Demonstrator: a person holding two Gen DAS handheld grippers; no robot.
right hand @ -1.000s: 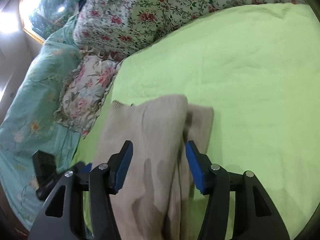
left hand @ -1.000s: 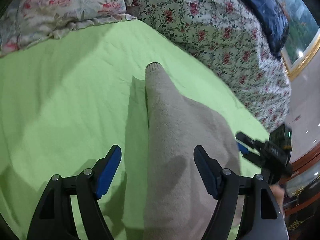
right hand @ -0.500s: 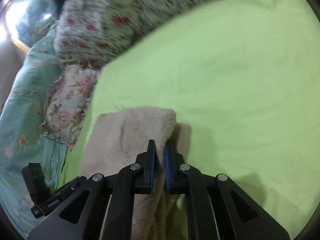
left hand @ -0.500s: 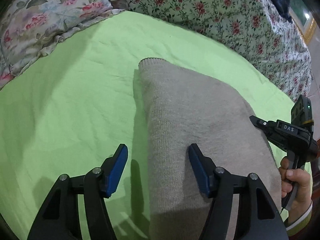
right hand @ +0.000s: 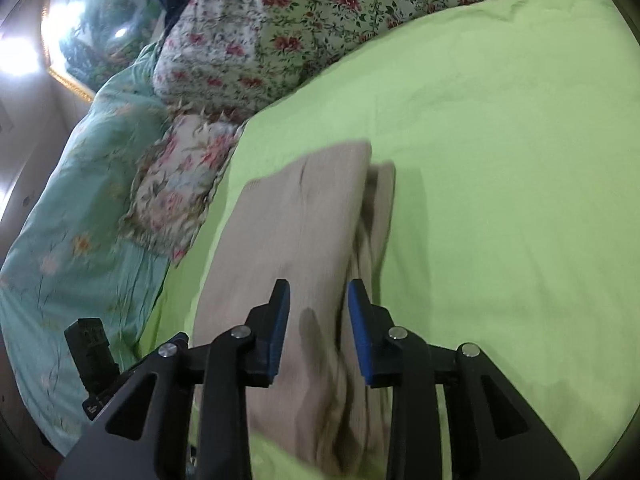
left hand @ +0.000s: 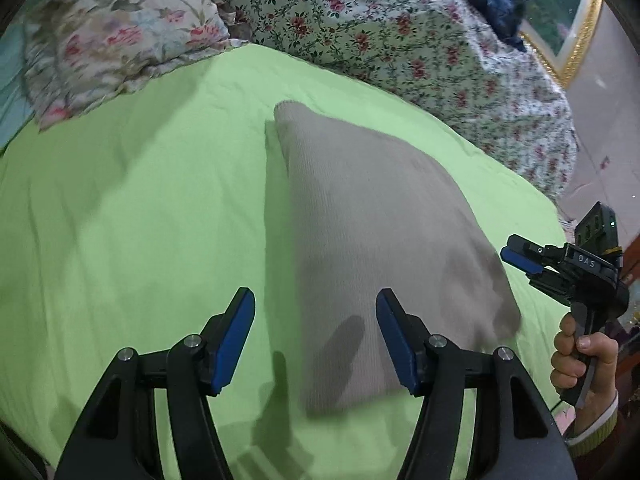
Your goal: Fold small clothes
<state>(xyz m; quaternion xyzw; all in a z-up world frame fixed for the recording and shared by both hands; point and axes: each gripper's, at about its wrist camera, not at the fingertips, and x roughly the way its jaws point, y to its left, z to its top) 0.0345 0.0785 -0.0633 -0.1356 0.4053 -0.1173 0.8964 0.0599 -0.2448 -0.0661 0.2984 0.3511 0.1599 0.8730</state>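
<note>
Jaws of left gripper (left hand: 316, 338) spread, empty, above near left edge of beige knit garment (left hand: 372, 240). Jaws of right gripper (right hand: 319, 322) opening, pads clear of garment's right folded edge lying between them. Garment flat on green bed sheet (left hand: 140, 200), near floral pillow (left hand: 120, 44) and floral quilt (left hand: 400, 40).

Soft indoor light, glare at the right view's upper left, motion blur, fisheye-darkened curved edges.
</note>
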